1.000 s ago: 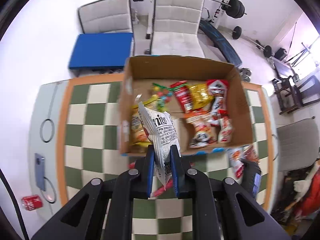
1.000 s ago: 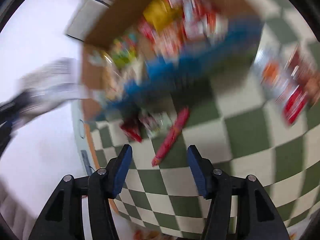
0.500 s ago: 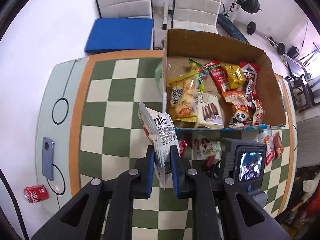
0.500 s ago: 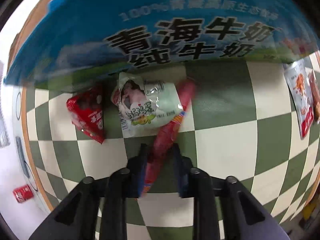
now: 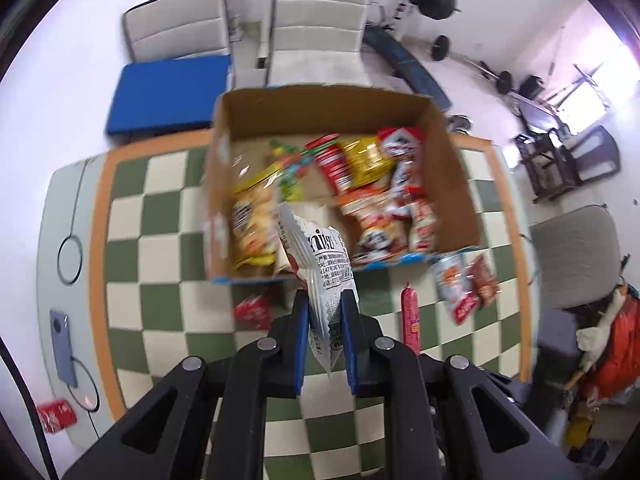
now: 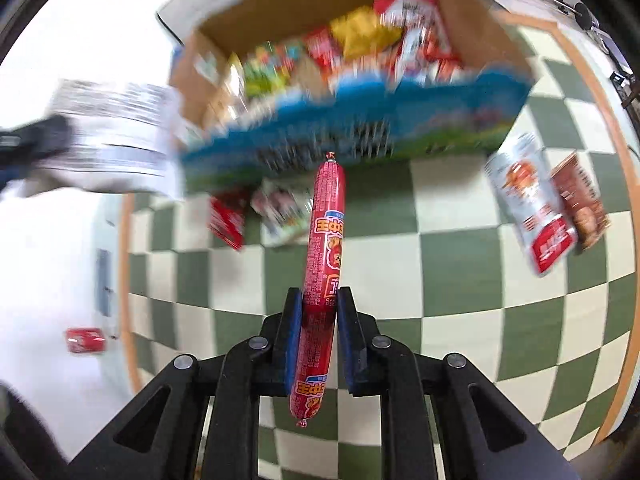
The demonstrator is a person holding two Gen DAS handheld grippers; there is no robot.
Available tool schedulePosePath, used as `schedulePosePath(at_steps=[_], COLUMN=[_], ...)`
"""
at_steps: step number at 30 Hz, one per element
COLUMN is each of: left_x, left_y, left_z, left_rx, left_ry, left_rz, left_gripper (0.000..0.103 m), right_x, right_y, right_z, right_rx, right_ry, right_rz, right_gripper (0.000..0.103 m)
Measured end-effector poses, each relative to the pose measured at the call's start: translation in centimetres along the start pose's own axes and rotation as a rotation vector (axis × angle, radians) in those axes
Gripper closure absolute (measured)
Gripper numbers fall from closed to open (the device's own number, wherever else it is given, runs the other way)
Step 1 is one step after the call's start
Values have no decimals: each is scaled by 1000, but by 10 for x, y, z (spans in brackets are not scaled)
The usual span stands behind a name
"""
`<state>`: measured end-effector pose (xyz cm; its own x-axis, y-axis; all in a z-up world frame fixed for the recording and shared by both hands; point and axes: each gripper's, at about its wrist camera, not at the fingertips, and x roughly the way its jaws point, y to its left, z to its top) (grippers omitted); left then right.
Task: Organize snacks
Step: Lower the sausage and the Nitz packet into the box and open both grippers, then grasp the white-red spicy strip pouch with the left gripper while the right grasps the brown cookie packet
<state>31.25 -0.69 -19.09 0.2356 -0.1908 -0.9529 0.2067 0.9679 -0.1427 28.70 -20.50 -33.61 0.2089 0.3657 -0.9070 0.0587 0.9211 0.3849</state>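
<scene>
Jaws of the left gripper [image 5: 325, 312] are nearly closed and pinch a silver-white snack packet [image 5: 320, 264] by its lower part, so the packet stands up between the blue pads with its top leaning over the near wall of the cardboard box [image 5: 332, 120]. Jaws of the right gripper [image 6: 319, 312] have just been closing and now clamp a long red sausage stick [image 6: 325, 240] at about a third of its length from its near end; the stick points away from the camera toward the box's blue printed front wall, clear of the checkered surface [image 6: 460, 260].

From the left wrist view the box sits open on the green-and-cream surface and holds a jumble of packets: yellow ones at its left side, red, yellow and white ones toward the right. Outside the box, just in front of its near wall, a small red packet [image 5: 254, 312] lies on the surface. To the right of the box lie a silver-and-red packet [image 6: 532, 204] and a brown packet [image 6: 580, 200], side by side and touching.

A blue phone [image 5: 64, 346] lies on the pale left edge of the surface, and a red can [image 5: 56, 416] lies nearer the camera, close to that edge. Beyond the surface stand two pale chairs [image 5: 320, 28], a blue mat [image 5: 168, 96] and barbell weights [image 5: 438, 0].
</scene>
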Motion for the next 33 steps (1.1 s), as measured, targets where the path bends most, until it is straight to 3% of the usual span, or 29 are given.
schedulePosePath(at_steps=[5,8,10,15,22,25,27,28,32,33], left_x=[8,28,48,93,131,140,140,139,131,128], left_y=[-22,-26,-23,-14,-14,-17,-16,-16,-12,-11], left_z=[38,63,78,98,105,105,105,106,110,111], left_rx=[24,22,5,-40,-48,-22,-35,-34,-63,-66], left_ry=[30,66,112,208,282,307,305,293,257,249], left_rz=[-34,-26,-35,-45,32,20,24,28,22,32], left_gripper=[90,90,90,90,88,85,79,74,57,48], right_x=[-69,-92,-87,-47,10,26,32,30,19,17], right_y=[0,-6,-12,-29,-33,-36,-38,-37,-37,-39], right_z=[40,85,120,183,210,215,217,216,216,216], right_rx=[-23,-46,-72,-85,-125,-115,-110,-112,-121,-108], right_ry=[-102,-142,-156,-91,14,63,88,85,54,55], right_rz=[76,81,43,-25,-90,-115,-131,-135,-154,-150], right_gripper=[84,84,84,84,84,82,55,24,22,22])
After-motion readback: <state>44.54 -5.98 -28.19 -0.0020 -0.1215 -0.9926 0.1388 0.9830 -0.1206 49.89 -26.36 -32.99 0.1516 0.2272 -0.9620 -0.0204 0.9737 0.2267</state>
